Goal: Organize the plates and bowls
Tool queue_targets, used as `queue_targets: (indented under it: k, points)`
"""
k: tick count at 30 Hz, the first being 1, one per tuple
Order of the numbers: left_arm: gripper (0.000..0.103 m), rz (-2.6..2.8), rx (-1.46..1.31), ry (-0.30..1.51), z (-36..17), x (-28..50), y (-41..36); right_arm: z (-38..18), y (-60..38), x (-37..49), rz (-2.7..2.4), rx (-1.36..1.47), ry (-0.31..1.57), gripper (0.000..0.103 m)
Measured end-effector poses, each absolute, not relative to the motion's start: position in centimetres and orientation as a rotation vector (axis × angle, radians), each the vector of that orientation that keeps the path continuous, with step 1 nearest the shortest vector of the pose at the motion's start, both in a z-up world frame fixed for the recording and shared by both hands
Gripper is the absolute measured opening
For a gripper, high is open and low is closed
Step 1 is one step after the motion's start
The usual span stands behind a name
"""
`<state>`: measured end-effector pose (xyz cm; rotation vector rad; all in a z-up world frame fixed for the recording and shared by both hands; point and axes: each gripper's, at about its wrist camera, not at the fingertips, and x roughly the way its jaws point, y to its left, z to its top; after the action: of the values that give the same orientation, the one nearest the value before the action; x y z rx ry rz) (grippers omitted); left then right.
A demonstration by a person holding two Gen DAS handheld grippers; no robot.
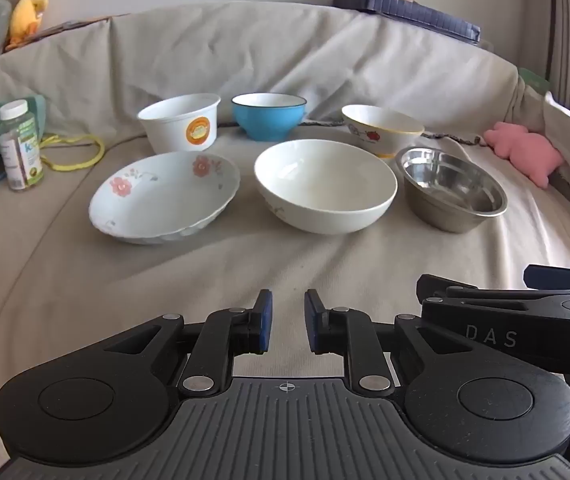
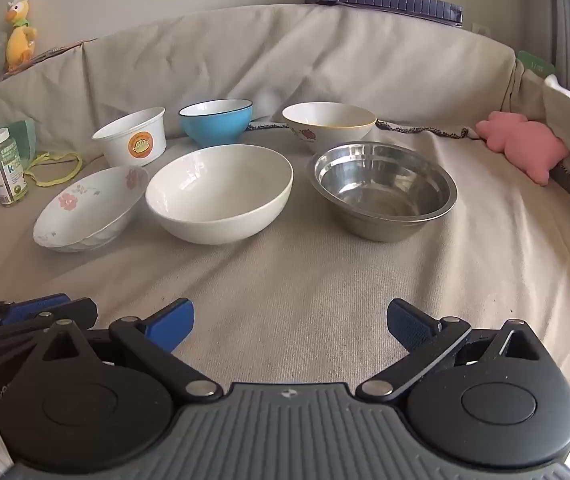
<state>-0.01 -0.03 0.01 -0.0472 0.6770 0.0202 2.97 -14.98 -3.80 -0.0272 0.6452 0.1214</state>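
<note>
Nothing held yet. Left gripper (image 1: pixel 288 322): pads a narrow gap apart, empty, low over the sofa cover (image 1: pixel 285 264). Right gripper (image 2: pixel 290 326): spread wide, empty, same height. Both well short of the dishes.

Layout, six bowls in two rows on the cover:
- Front: floral dish (image 1: pixel 163 196) left, big white bowl (image 1: pixel 325 184) middle, steel bowl (image 2: pixel 383 188) right.
- Back: paper tub (image 1: pixel 181 122), blue bowl (image 1: pixel 269 114), red-print bowl (image 1: pixel 381 128), close to the backrest.
- All upright, none nested. Floral dish tilts slightly on the soft cover.

Judgement: step in hand is the first pick, likely for nesting.
- Right gripper is already wide and lined up nearest the steel bowl, so take that one. Grip the near rim, one pad inside, one outside.
- Steel is slick with a thin rim: seat the pads deep before closing.
- Left has to widen before any rim fits between its pads.
- Soft cover gives under load, so don't press down on a rim; the bowl will tip. Come in level.
- Nest small into big; the white bowl looks the best base.
- Lower ceramic slowly, no dropping.
- Keep clear of the bottle (image 1: pixel 19 146) at far left.
</note>
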Motion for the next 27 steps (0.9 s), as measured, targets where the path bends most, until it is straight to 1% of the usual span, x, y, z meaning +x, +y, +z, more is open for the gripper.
queue_targets:
  k: [27]
  points:
    - [0.021, 0.018, -0.056, 0.677, 0.49, 0.05, 0.41, -3.93, -15.23, 2.90, 0.134, -0.029, 0.646, 0.103]
